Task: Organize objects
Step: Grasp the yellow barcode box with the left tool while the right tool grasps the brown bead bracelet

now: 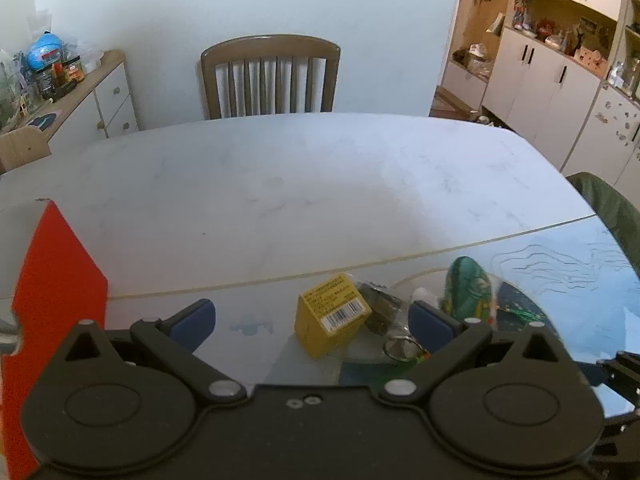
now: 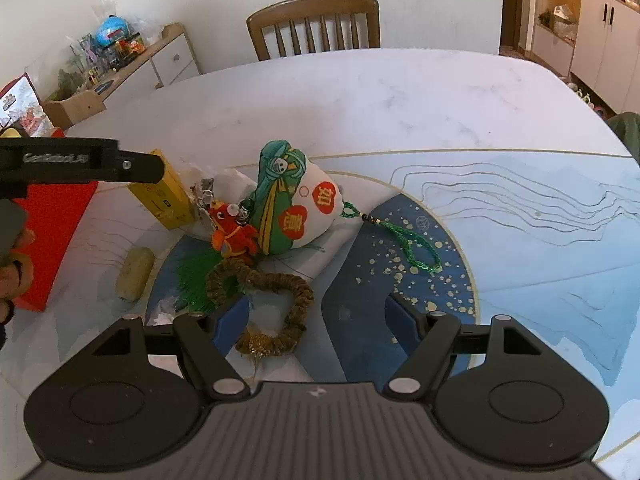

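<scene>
Both grippers held open above a cluster of small objects on the marble tabletop (image 2: 360,92).

The right gripper (image 2: 316,320) is seen with its fingers spread wide and nothing held; a brown tinsel wreath (image 2: 276,296) lies between them, nearer the left pad. At 12 o'clock from the wreath a white-and-green stuffed pouch (image 2: 296,204) rests on the round blue mat (image 2: 400,240), its green cord (image 2: 404,240) trailing toward 4 o'clock. A small red plush toy (image 2: 234,232) touches the pouch at its 8 o'clock side. A yellow box (image 2: 168,196) stands at 10 o'clock, a pale oval object (image 2: 135,274) at 9 o'clock beside a red box (image 2: 52,232). The left gripper (image 1: 312,320) is likewise wide open and empty, with the yellow box (image 1: 332,314) between its fingers and the pouch (image 1: 468,292) at 1 o'clock.
</scene>
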